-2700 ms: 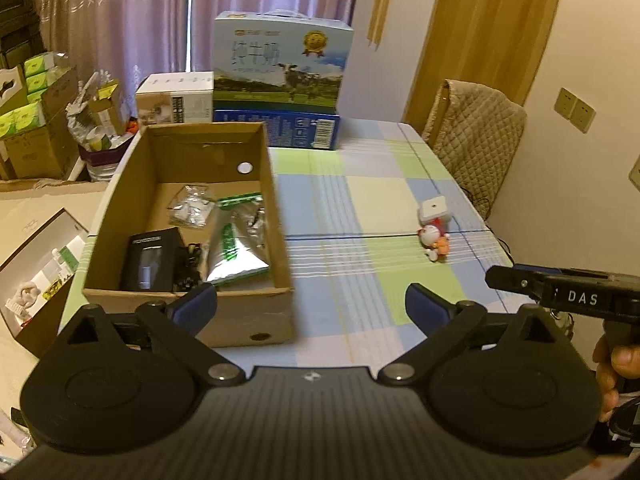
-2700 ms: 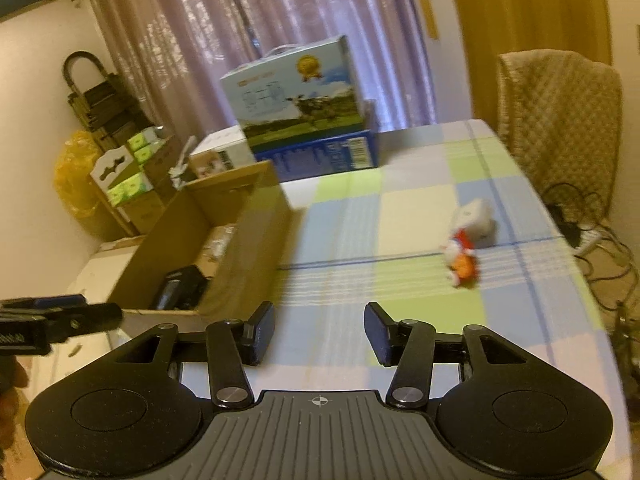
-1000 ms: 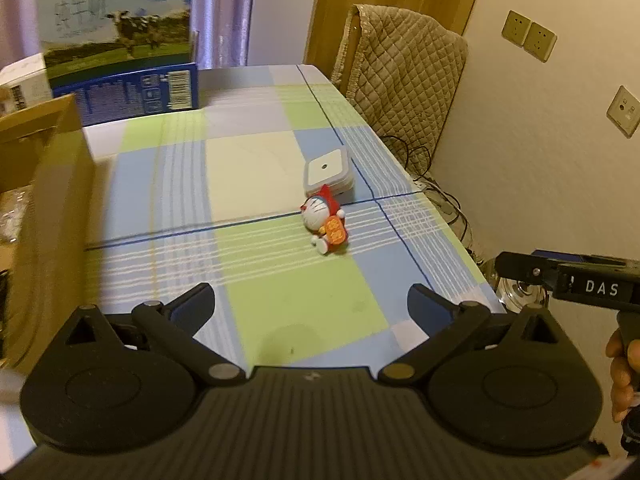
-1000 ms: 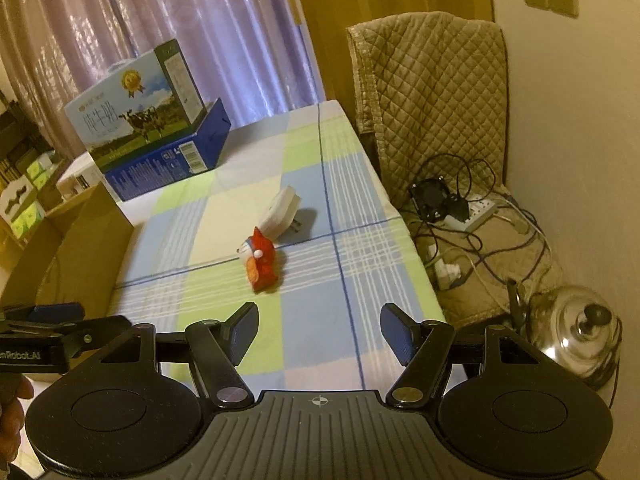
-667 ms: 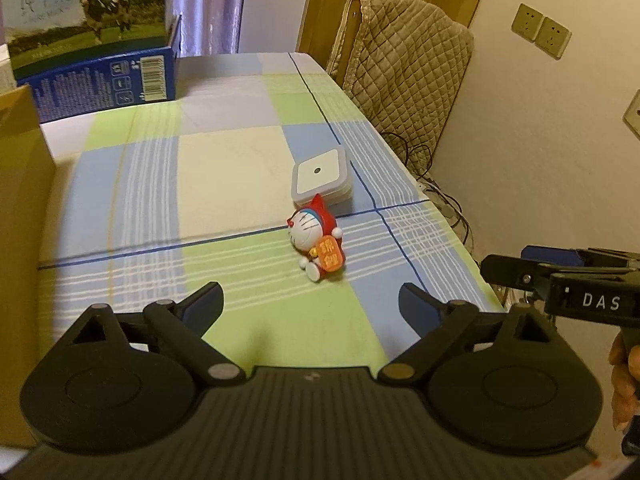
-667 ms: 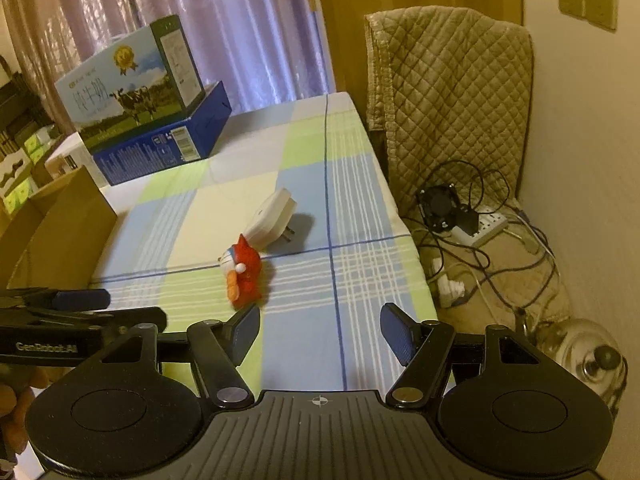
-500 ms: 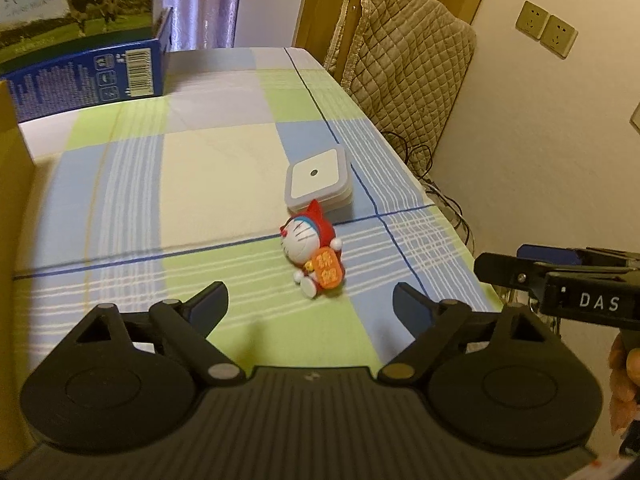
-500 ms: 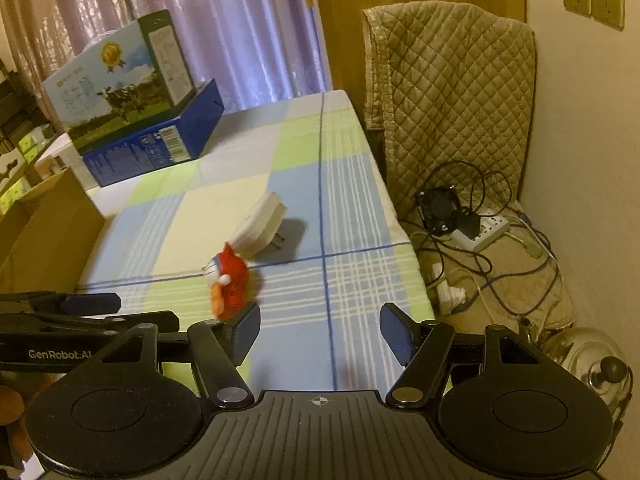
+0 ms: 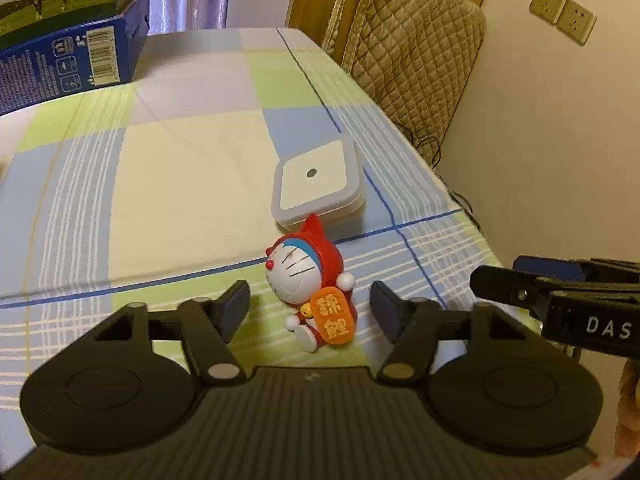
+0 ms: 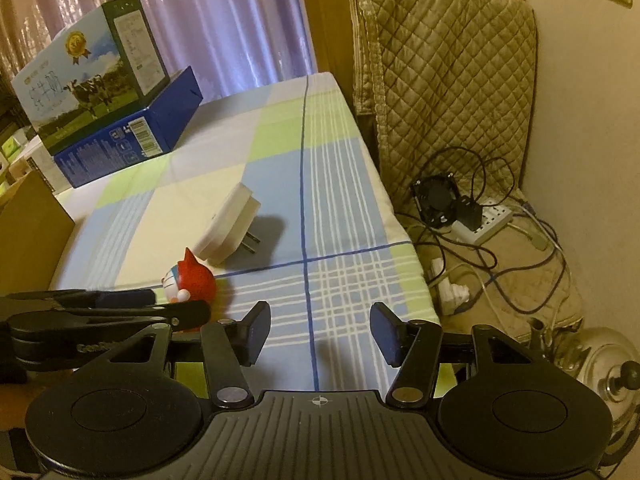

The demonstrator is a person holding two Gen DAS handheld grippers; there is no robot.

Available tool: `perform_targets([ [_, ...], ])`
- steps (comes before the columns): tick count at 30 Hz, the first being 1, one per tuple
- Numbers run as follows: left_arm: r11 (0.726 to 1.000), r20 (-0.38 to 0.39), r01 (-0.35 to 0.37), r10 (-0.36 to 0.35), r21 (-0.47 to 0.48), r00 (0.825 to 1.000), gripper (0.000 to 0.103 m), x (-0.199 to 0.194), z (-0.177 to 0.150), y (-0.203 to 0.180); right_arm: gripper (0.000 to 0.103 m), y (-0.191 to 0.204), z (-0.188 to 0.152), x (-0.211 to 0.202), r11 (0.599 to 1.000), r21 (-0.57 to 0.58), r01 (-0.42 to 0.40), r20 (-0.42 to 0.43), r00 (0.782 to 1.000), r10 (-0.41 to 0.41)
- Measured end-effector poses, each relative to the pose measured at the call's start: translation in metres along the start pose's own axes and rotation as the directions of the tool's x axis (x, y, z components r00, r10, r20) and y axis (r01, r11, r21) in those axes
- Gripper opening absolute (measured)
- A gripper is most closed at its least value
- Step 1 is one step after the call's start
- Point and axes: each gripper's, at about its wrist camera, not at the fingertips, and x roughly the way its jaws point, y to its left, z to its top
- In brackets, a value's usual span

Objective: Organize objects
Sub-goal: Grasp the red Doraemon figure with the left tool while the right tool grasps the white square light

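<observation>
Table point(image 9: 192, 168) under a checked cloth of pale green, blue and cream; purple curtains point(image 10: 224, 12) behind, cream wall to the right with two sockets point(image 9: 562, 12). A quilted tan cover point(image 9: 412, 56) drapes a chair at the table's far right edge.

Far left: a blue carton point(image 9: 68, 60) with a milk box point(image 10: 88, 76) stacked on it, cow picture on the side. A cardboard box point(image 10: 28, 232) wall shows at the left edge in the right wrist view.

Toy point(image 9: 310, 284), red-hooded cartoon cat with an orange plaque, lies tipped on the cloth near the front edge. Just beyond it, a white square plug-in light point(image 9: 318, 182), propped on its prongs; prongs visible from the right wrist view. Whether toy and light touch, cannot tell.

Left gripper point(image 9: 310, 304): jaws spread wide, one finger on each side of the toy, neither pad touching it. Toy sits between the fingertips, slightly nearer the right one.

Right gripper point(image 10: 320, 332): jaws spread, nothing between them, over the cloth near the table's right edge, to the right of the toy. Its body shows in the left wrist view at far right, with part of a hand point(image 9: 628, 412) below it.

Floor right of the table: power strip point(image 10: 486, 222) with tangled cables, small black fan point(image 10: 436, 196), metal kettle point(image 10: 612, 372).
</observation>
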Motion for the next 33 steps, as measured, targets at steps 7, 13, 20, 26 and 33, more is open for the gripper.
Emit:
perform_targets([
  [7,0.999,-0.013,0.017,-0.017,0.034,1.0,0.037,0.01,0.002,0.002,0.054,0.001,0.005,0.016,1.0,0.007,-0.02,-0.004,1.0,0.02],
  [13,0.999,-0.038,-0.001,0.003,0.038,0.999,0.033,-0.007,-0.005,0.022,0.054,0.01,0.012,0.025,0.999,-0.014,-0.053,-0.001,0.999,0.053],
  [20,0.997,-0.026,-0.071,0.071,-0.003,0.997,0.033,-0.032,-0.011,0.055,0.054,0.034,0.027,0.042,0.993,-0.06,-0.097,0.019,0.995,0.099],
  [26,0.997,0.01,-0.069,0.07,-0.043,0.998,0.033,-0.048,-0.007,0.07,0.062,0.066,0.038,0.061,0.985,-0.159,-0.07,0.038,0.996,0.077],
  [33,0.995,0.022,-0.062,0.064,-0.079,0.998,0.033,-0.053,-0.01,0.083,0.066,0.093,0.037,0.094,0.963,-0.27,0.018,0.024,1.0,-0.012],
])
